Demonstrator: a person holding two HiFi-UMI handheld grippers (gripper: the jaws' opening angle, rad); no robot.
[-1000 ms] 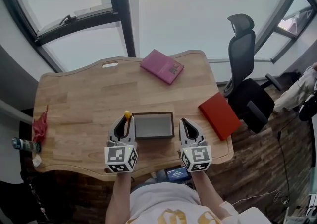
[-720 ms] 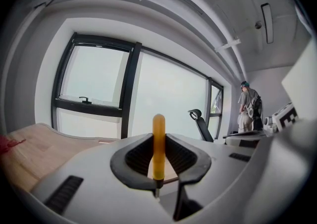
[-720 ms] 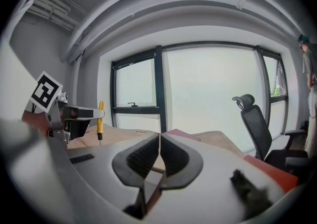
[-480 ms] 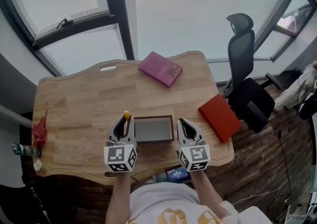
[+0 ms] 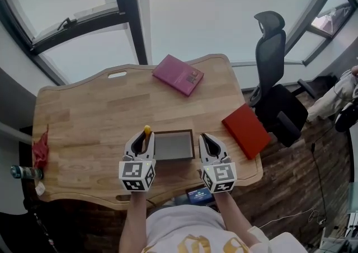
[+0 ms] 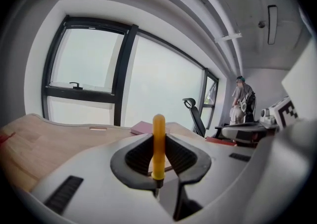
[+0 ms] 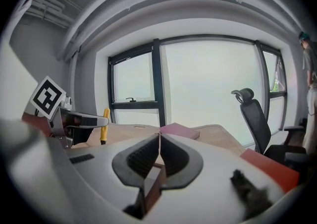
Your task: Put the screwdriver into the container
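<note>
My left gripper [image 5: 143,139] [image 6: 158,141] is shut on a screwdriver with a yellow handle [image 5: 147,131] [image 6: 158,144]. The handle stands upright between the jaws and its tip points down. Just right of it lies the container [image 5: 173,145], a shallow dark rectangular tray with a grey inside, on the wooden table [image 5: 89,117]. My right gripper [image 5: 207,141] [image 7: 158,154] hovers at the tray's right side, shut with nothing in it. From the right gripper view the screwdriver [image 7: 104,126] shows in the left gripper [image 7: 81,120].
A pink book [image 5: 179,74] lies at the table's far edge and a red book [image 5: 246,130] at its right corner. A black office chair [image 5: 277,89] stands right of the table. A red wrapper [image 5: 40,151] and a bottle [image 5: 22,172] sit at the left edge.
Both grippers keep their places beside the tray. The head view has shifted slightly, so the table sits a little lower and more to the left in the frame.
</note>
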